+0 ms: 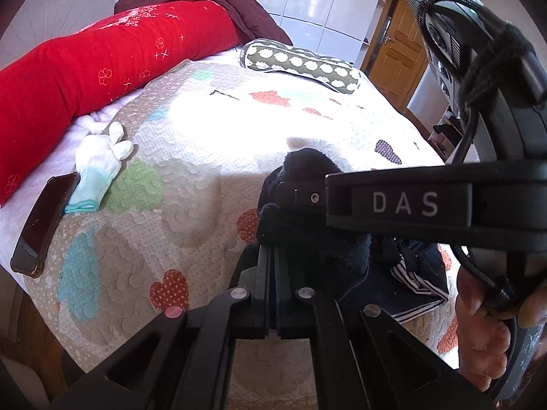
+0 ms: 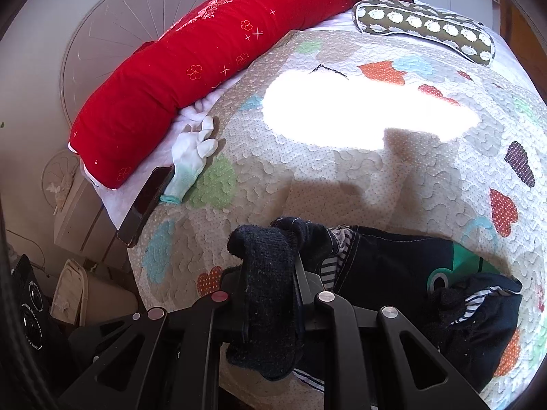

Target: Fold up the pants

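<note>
Small dark navy pants [image 2: 386,263] with a striped lining and a green print lie bunched on the quilted bedspread [image 2: 342,177] at the near edge. My right gripper [image 2: 270,242] is shut on their dark knit cuff [image 2: 266,273], which drapes back over its fingers. In the left wrist view the pants [image 1: 342,256] bunch up right of my left gripper [image 1: 270,249], whose jaws are pressed together with a fold of the dark cloth at the tips. The right gripper [image 1: 307,198], marked DAS, crosses that view from the right, held by a hand [image 1: 485,335].
A long red bolster [image 1: 112,65] lies along the bed's far left. A white glove [image 1: 102,160] and a dark phone [image 1: 41,225] lie beside it. A patterned cushion [image 1: 301,65] and maroon cloth [image 1: 239,3] lie at the back. A wooden door [image 1: 396,54] stands at right.
</note>
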Demonstrator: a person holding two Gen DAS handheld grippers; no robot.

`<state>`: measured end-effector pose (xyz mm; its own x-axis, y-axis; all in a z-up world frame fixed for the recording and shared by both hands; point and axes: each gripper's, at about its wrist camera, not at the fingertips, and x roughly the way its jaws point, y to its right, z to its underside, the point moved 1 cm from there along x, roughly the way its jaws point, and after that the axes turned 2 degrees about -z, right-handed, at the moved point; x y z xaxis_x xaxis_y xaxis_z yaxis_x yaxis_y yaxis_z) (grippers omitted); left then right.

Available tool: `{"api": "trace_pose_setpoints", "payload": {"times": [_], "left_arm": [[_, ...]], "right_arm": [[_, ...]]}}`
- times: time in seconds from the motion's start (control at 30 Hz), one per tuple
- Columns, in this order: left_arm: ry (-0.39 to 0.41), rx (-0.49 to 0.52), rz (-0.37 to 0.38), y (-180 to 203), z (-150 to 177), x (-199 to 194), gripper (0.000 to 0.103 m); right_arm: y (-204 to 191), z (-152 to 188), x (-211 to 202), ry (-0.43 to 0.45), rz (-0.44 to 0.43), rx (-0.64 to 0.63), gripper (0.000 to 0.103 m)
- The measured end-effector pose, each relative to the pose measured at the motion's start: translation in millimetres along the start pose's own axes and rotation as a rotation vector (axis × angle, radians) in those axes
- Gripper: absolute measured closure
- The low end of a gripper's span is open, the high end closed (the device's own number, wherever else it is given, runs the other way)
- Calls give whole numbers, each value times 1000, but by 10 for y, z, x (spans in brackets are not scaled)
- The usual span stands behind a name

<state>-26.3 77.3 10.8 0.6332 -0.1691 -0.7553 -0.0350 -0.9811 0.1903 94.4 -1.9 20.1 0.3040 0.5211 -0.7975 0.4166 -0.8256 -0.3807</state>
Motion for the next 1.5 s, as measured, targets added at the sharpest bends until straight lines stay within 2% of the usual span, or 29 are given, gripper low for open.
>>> {"api": "trace_pose_setpoints", "payload": {"times": [0.43,0.47,0.53,0.57,0.6,0.73,0.83,0.9,0.93,0.97,1.0,1.07,1.2,1.5], "left_arm": [[16,71,87,469,-107,-70,101],[28,82,92,496,-106,-89,97],[46,124,95,564,-84,-107,65],[59,140,94,596,-70,-105,32],[76,153,95,629,-46,-113,18],[117,290,82,902,54,-103,18],[141,415,1,1129,154,3,18],[150,473,-86,1231,202,110,21],[141,486,-107,1258,206,163,32],[113,483,-106,1265,192,213,63],[71,461,-88,1259,160,261,78],[40,408,-17,1232,97,261,81],[17,376,49,1327,38,251,81],[-60,384,139,1595,80,445,81]], "right_arm": [[704,227,-555,104,-48,139,86],[769,244,-577,107,-54,157,86],[884,265,-600,109,-64,189,86],[925,274,-607,110,-68,203,86],[957,284,-611,110,-73,214,86],[1008,298,-602,109,-105,242,86],[1007,294,-628,114,-126,246,86],[987,302,-653,116,-133,239,86],[978,310,-673,118,-136,235,86],[974,318,-700,122,-128,230,86],[988,329,-726,123,-122,225,86],[1064,338,-780,133,-132,240,86],[1243,384,-877,151,-121,263,86],[1794,577,-901,157,-107,382,86]]}}
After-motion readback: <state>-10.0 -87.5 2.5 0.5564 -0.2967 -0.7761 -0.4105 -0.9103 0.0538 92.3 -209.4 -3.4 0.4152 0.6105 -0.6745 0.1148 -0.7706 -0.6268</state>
